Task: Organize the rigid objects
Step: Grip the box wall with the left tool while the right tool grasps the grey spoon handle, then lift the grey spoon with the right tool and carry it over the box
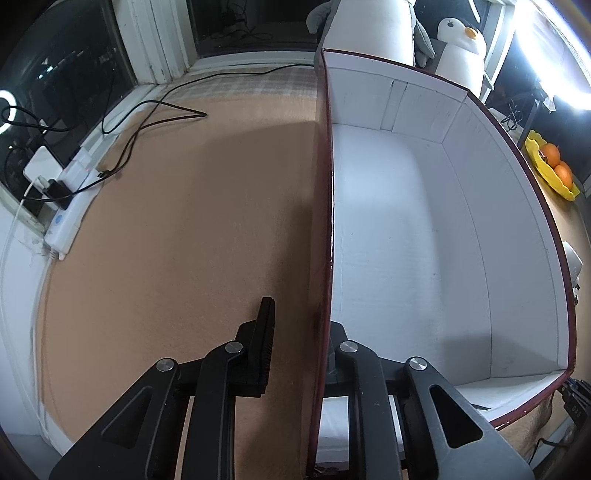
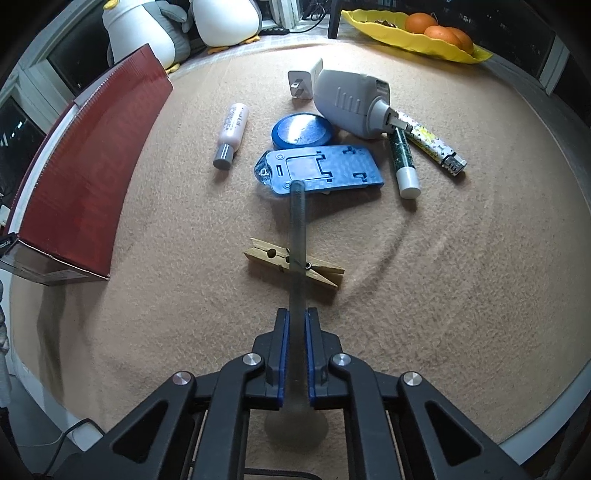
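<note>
My left gripper (image 1: pixel 301 314) straddles the near left wall (image 1: pixel 327 184) of an open box that is dark red outside and white inside. It is shut on that wall, with the right finger hidden behind it. The box's inside (image 1: pixel 424 229) holds nothing that I can see. In the right wrist view, my right gripper (image 2: pixel 297 312) is shut on a translucent grey stick (image 2: pixel 298 229). The stick pokes forward above a wooden clothespin (image 2: pixel 269 256) and a blue phone stand (image 2: pixel 332 170) on the tan carpet. The box's red side (image 2: pixel 92 166) stands to the left.
Behind the stand lie a blue round tin (image 2: pixel 301 131), a pink tube (image 2: pixel 231 134), a white plug (image 2: pixel 303 83), a white device (image 2: pixel 351 103), a green glitter tube (image 2: pixel 404 162) and a patterned lighter (image 2: pixel 434 146). A yellow bowl (image 2: pixel 417 33) of oranges, penguin plush (image 2: pixel 147 33), power strip (image 1: pixel 62 206).
</note>
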Action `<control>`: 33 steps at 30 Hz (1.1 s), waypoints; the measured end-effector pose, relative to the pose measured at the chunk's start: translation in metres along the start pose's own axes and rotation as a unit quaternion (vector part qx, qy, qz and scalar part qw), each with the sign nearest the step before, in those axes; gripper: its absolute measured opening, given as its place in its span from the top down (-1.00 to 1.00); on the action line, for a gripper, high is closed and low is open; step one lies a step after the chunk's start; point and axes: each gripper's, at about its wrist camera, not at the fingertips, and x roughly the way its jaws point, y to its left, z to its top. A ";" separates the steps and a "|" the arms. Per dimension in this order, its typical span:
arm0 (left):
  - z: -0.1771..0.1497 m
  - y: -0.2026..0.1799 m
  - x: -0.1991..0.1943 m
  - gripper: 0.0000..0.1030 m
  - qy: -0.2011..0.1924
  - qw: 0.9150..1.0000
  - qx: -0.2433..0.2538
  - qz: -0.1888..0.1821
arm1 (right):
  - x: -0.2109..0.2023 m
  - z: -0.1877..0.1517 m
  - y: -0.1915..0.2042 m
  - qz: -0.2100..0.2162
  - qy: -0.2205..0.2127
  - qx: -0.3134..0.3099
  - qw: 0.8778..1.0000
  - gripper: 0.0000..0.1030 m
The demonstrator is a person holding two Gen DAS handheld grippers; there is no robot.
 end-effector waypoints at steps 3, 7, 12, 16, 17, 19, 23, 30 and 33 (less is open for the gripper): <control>0.000 0.001 0.001 0.68 0.000 1.000 -0.001 -0.001 | -0.007 -0.002 -0.003 -0.004 -0.008 0.001 1.000 0.86; 0.000 0.001 0.001 0.70 -0.001 1.000 0.000 -0.001 | -0.017 -0.002 -0.007 -0.005 -0.017 0.007 1.000 0.86; 0.000 0.001 0.001 0.70 -0.002 1.000 -0.001 -0.001 | -0.031 0.002 -0.008 -0.002 -0.031 0.011 0.999 0.86; 0.000 0.001 0.002 0.70 -0.002 1.000 -0.001 0.000 | -0.054 0.005 -0.006 0.005 -0.056 0.004 0.998 0.86; 0.000 0.001 0.002 0.70 -0.002 1.000 -0.002 -0.001 | -0.061 0.009 -0.003 0.007 -0.064 0.000 0.998 0.86; 0.000 0.002 0.002 0.70 -0.003 1.000 -0.003 -0.001 | -0.074 0.019 0.003 0.011 -0.080 -0.011 0.997 0.86; 0.000 0.002 0.001 0.71 -0.005 1.000 -0.006 -0.003 | -0.094 0.046 0.022 0.030 -0.103 -0.032 0.994 0.86; -0.001 0.001 -0.003 0.79 -0.013 1.000 -0.010 -0.005 | -0.123 0.089 0.074 0.069 -0.140 -0.085 0.984 0.86; 0.000 0.001 -0.005 0.79 -0.018 1.000 -0.011 -0.004 | -0.130 0.103 0.098 0.085 -0.148 -0.108 0.979 0.86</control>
